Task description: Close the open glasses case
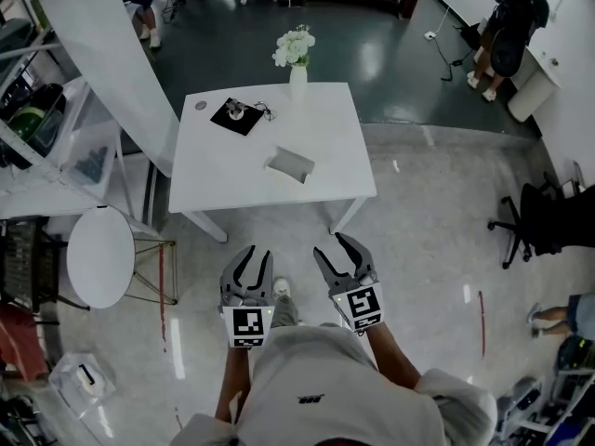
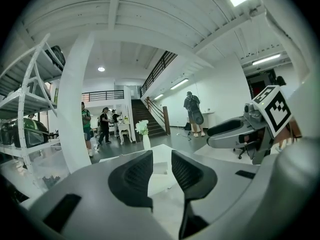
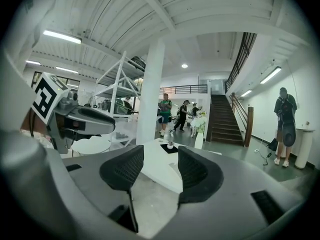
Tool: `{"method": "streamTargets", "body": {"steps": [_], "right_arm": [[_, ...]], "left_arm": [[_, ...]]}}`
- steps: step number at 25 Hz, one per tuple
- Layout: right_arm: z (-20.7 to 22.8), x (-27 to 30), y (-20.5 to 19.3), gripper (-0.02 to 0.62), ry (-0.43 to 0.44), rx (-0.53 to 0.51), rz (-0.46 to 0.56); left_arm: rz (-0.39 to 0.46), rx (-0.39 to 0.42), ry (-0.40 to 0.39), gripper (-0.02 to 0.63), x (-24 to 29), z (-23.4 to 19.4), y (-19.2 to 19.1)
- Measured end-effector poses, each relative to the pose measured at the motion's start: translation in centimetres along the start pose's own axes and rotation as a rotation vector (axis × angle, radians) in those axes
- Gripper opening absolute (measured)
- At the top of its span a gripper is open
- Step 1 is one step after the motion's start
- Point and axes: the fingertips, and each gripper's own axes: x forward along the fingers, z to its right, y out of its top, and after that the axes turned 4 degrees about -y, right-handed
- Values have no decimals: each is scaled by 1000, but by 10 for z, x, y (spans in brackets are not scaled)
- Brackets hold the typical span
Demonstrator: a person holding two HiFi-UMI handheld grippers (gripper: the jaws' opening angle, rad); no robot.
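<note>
Glasses case, a grey, flat oblong, is seen lying near the centre of a white square table. Lid position & contents can't be made out at this range. White flowers are held in a slim white vase at the far edge. L gripper & R gripper are held over the glossy floor, well short of the table. Both have ribbed black jaws spread w/ nothing between.

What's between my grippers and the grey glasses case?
Head view: just pale floor, then the white square table's bare front strip, up to the grey glasses case.
</note>
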Motion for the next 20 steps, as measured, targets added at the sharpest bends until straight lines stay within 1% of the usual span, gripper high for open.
{"method": "streamTargets", "body": {"steps": [9, 13, 18, 20], "right_arm": [[16, 50, 4, 212, -18, -7, -31], [20, 73, 11, 212, -32, 5, -31], [22, 95, 9, 208, -43, 5, -65], [24, 103, 12, 206, -52, 11, -63]], "left_arm": [[8, -3, -17, 129, 42, -38, 5], [2, -8, -34, 129, 60, -54, 4], [-1, -8, -53, 129, 79, -72, 2], [0, -6, -60, 129, 86, -79, 2]]}}
